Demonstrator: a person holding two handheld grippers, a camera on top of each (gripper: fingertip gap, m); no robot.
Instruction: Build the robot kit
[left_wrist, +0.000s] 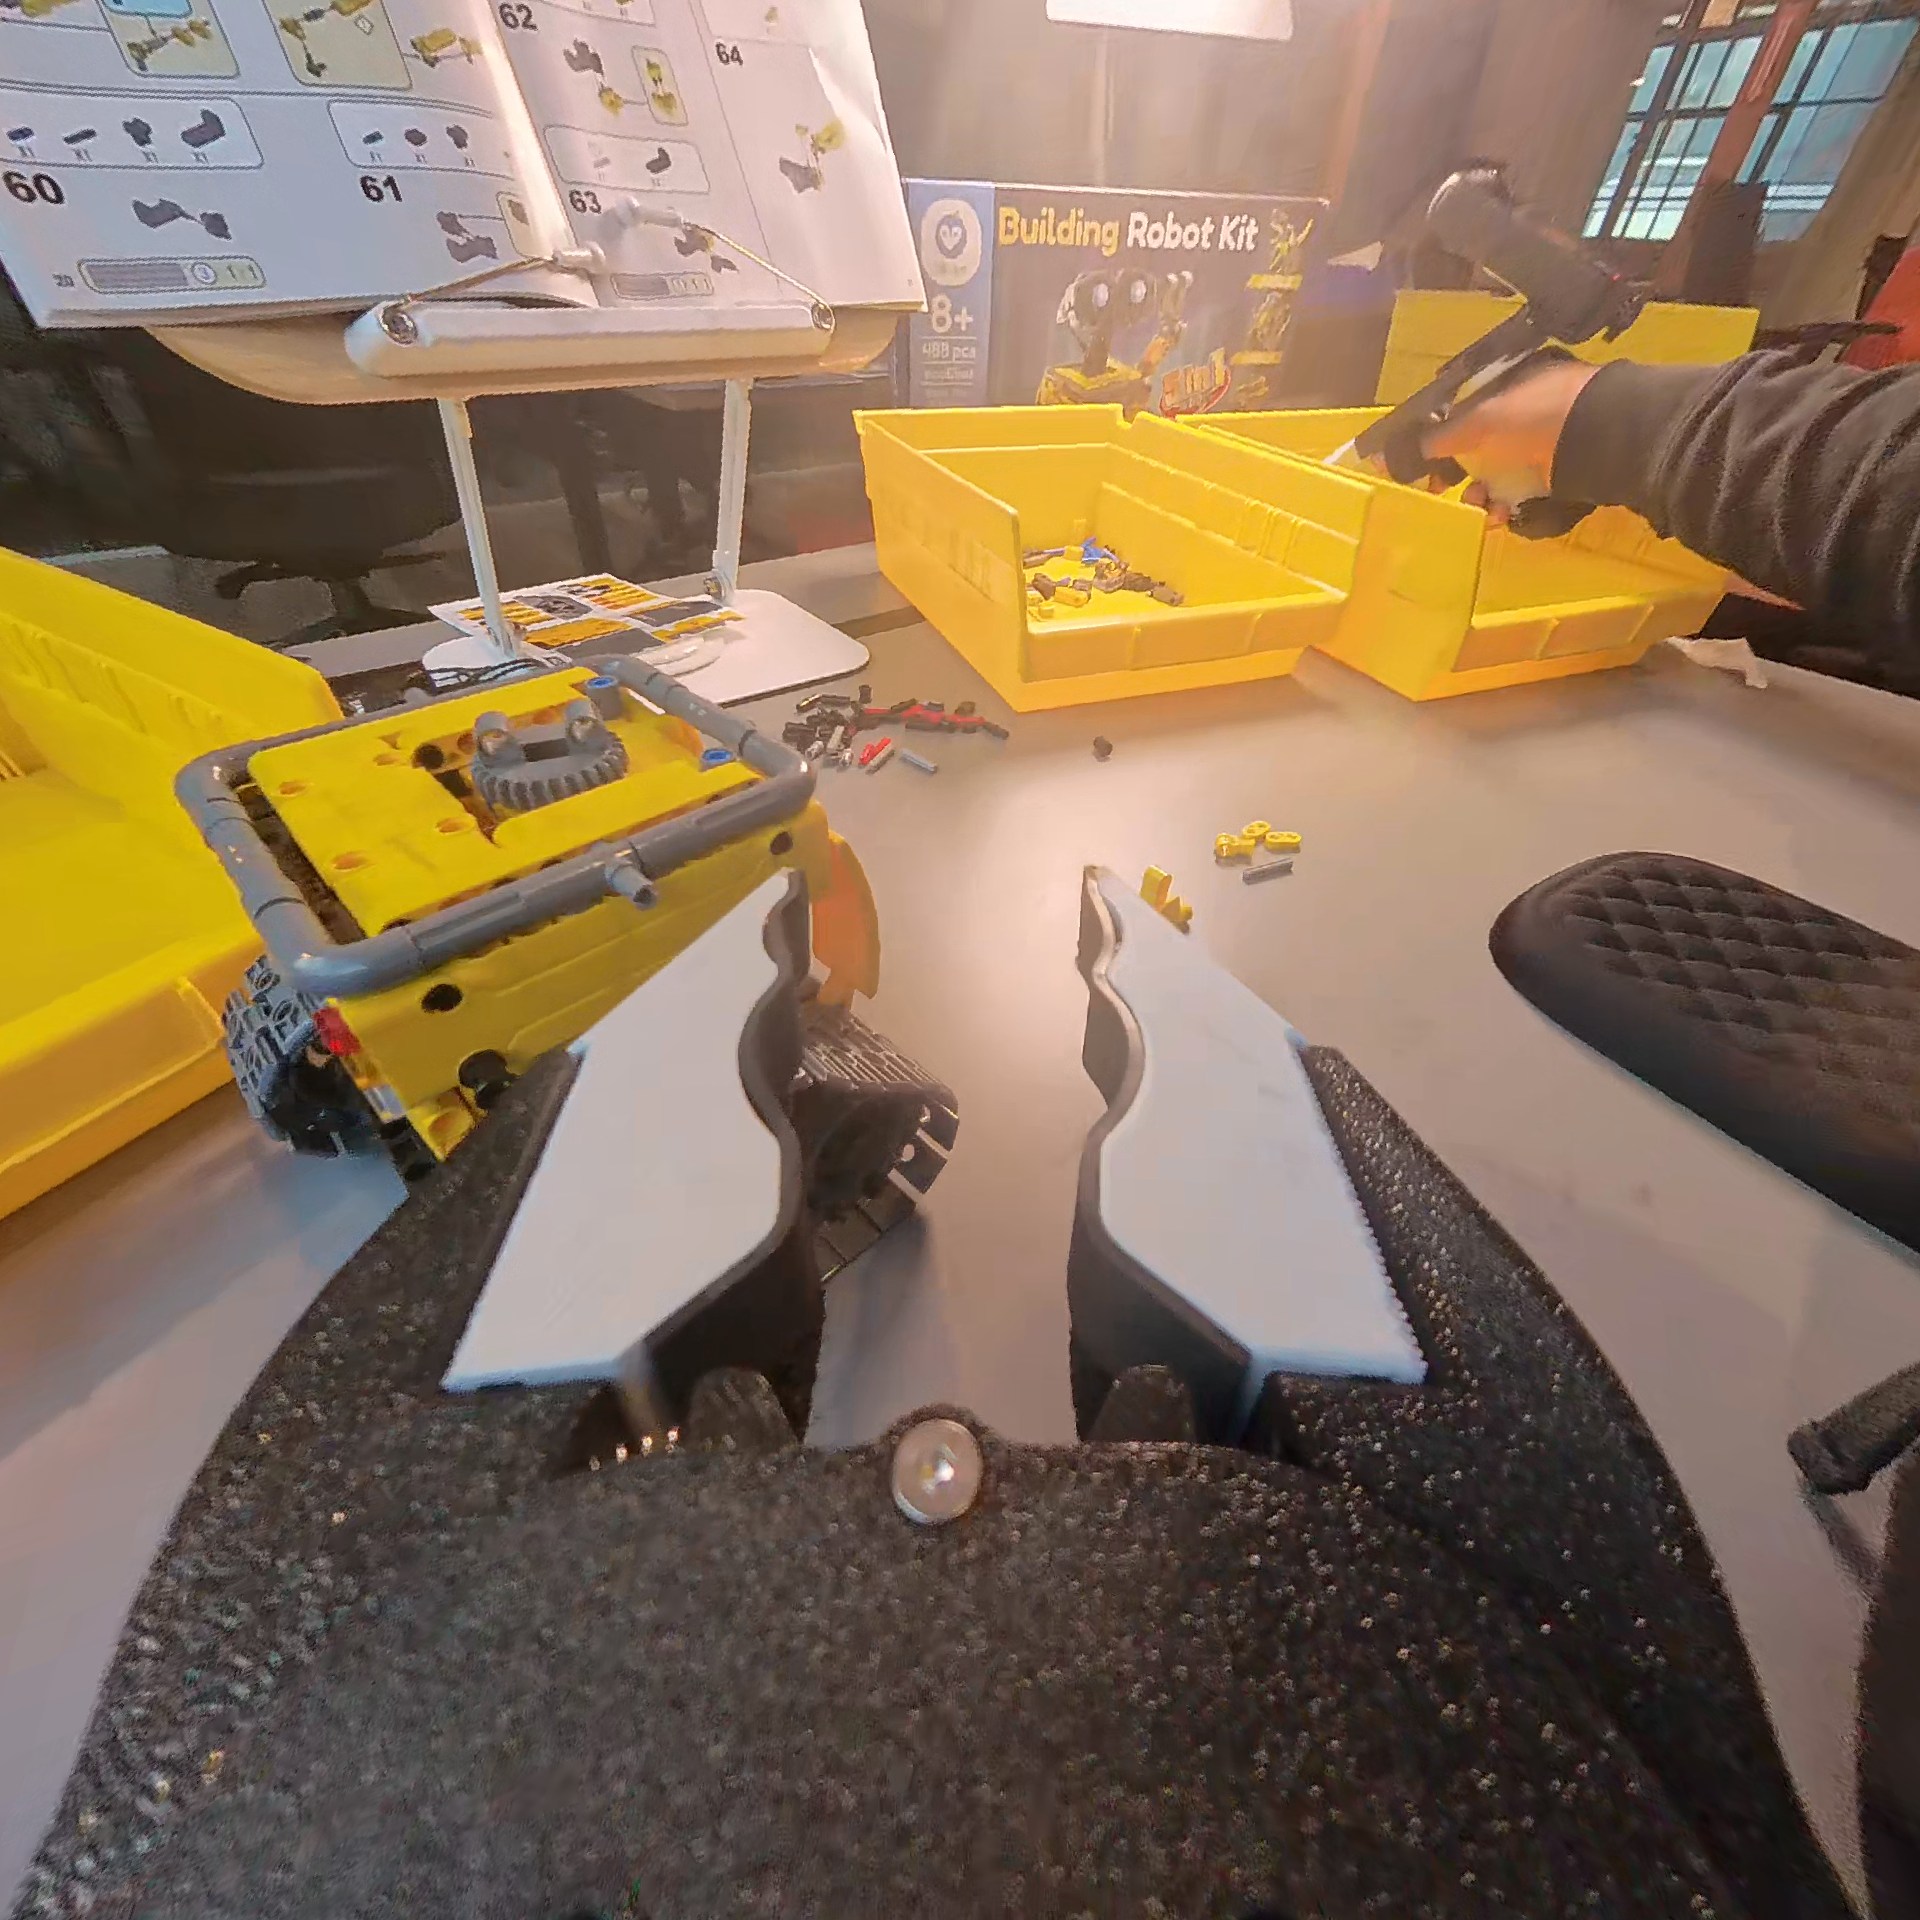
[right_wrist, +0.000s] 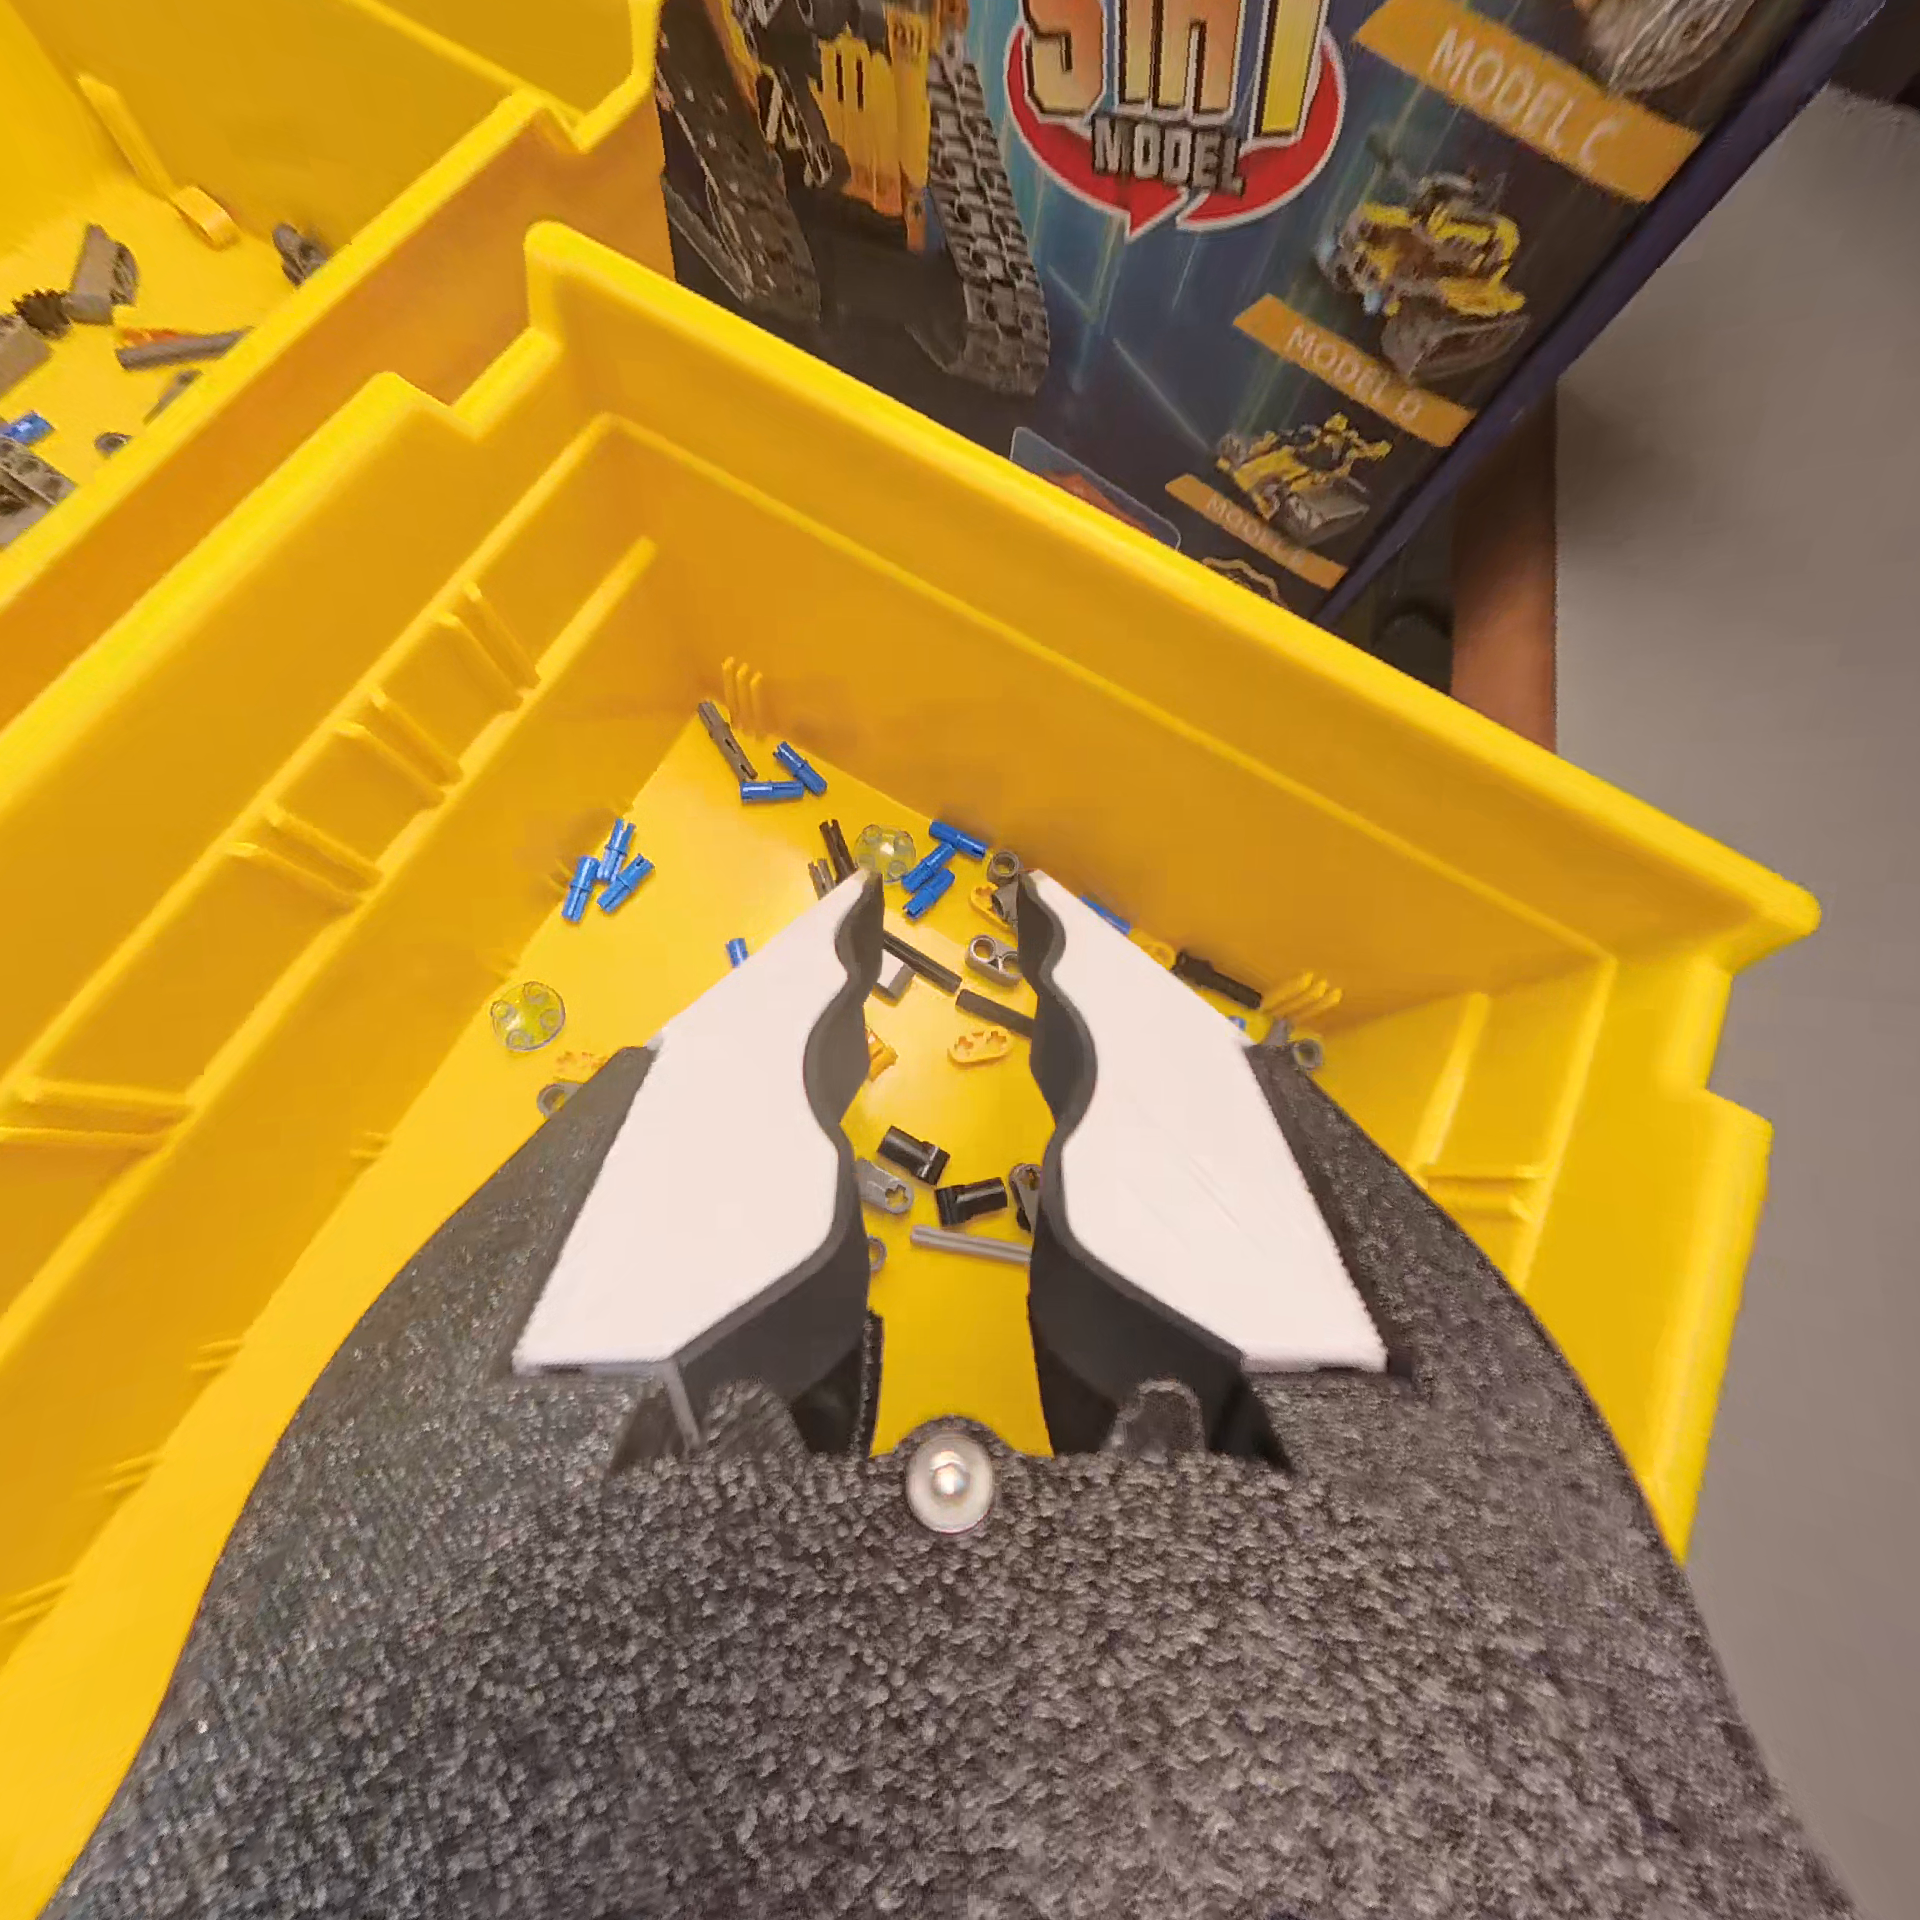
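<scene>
Grey matte tabletop, yellow plastic bins all over

Left gripper (left_wrist: 940, 883) sits fingers spread, empty, just beside the blocky yellow brick-built vehicle (left_wrist: 509, 894) (grey tube frame, gear on top). Further right, ribbed yellow bin (right_wrist: 1143, 665) by the glossy kit box (right_wrist: 1195, 260); right gripper (right_wrist: 948, 881) hovers inside it, fingers apart, over the loose blue pins (right_wrist: 608, 883).
</scene>
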